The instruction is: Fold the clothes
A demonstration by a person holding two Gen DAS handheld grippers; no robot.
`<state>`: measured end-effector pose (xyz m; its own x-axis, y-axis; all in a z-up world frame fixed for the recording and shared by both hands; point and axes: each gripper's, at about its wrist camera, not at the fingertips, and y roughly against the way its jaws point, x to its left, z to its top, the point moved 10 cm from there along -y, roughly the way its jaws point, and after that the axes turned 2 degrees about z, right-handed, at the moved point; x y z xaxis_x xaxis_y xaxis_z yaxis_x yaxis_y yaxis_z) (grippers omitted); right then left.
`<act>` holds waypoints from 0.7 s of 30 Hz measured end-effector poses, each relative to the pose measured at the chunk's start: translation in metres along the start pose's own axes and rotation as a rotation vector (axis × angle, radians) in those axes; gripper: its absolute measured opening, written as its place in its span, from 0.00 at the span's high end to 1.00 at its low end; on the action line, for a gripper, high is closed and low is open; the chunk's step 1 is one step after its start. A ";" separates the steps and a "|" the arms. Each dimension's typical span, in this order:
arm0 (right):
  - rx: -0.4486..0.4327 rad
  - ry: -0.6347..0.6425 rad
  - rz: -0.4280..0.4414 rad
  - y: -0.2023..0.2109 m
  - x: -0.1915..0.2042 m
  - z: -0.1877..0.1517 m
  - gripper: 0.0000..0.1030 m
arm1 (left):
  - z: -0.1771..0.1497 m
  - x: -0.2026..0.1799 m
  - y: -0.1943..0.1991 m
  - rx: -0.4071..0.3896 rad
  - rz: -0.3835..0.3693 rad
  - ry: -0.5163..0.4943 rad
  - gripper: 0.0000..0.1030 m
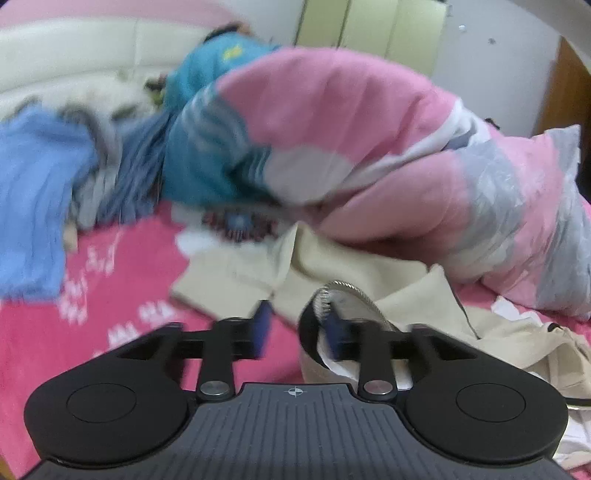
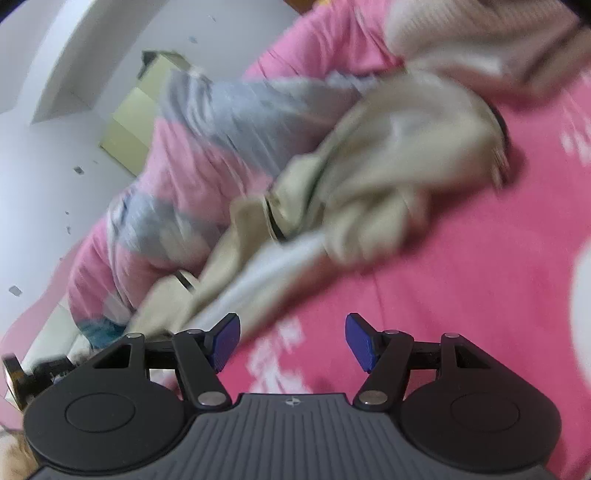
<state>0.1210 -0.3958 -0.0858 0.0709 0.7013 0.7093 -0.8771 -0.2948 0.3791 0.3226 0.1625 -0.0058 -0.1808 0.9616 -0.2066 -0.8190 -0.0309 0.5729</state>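
Note:
A beige garment (image 1: pixel 332 266) with a dark waistband lies crumpled on the pink bedspread (image 1: pixel 122 302). My left gripper (image 1: pixel 299 328) is open just above it, its right finger (image 1: pixel 334 332) at the waistband edge (image 1: pixel 354 291). In the right wrist view the same beige garment (image 2: pixel 388 155) lies bunched ahead and to the left. My right gripper (image 2: pixel 291 343) is open and empty over the pink bedspread (image 2: pixel 461 295), its left finger beside the garment's white lining (image 2: pixel 280 266). Both views are blurred.
A pink, grey and white quilt (image 1: pixel 424 155) is heaped behind the garment; it also shows in the right wrist view (image 2: pixel 184 155). Blue and striped clothes (image 1: pixel 33 192) are piled at the left by a cream headboard (image 1: pixel 74 55). A cream knit item (image 2: pixel 461 33) lies far right.

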 end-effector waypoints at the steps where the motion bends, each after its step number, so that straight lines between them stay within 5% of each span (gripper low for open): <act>1: -0.053 0.017 0.010 0.004 0.009 0.019 0.35 | 0.000 0.004 0.005 -0.025 0.004 0.013 0.47; 5: -0.287 0.035 0.143 0.030 0.059 0.088 0.35 | -0.003 0.012 0.024 -0.087 -0.028 0.033 0.31; 8: -0.266 0.066 0.308 0.030 0.100 0.083 0.35 | -0.009 0.006 0.040 -0.091 -0.107 0.015 0.24; 11: -0.048 0.121 0.377 -0.009 0.131 0.022 0.34 | -0.015 0.000 0.055 -0.094 -0.186 -0.004 0.13; 15: 0.278 0.080 0.372 -0.070 0.140 -0.072 0.34 | -0.052 -0.037 0.053 0.029 -0.363 -0.076 0.06; 21: 0.406 -0.252 0.241 -0.116 0.091 -0.116 0.34 | -0.118 -0.098 0.046 0.115 -0.476 -0.316 0.05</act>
<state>0.1737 -0.2230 -0.1340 0.0462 0.4198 0.9064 -0.6317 -0.6907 0.3521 0.2384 0.0344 -0.0532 0.3782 0.8976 -0.2262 -0.7027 0.4375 0.5611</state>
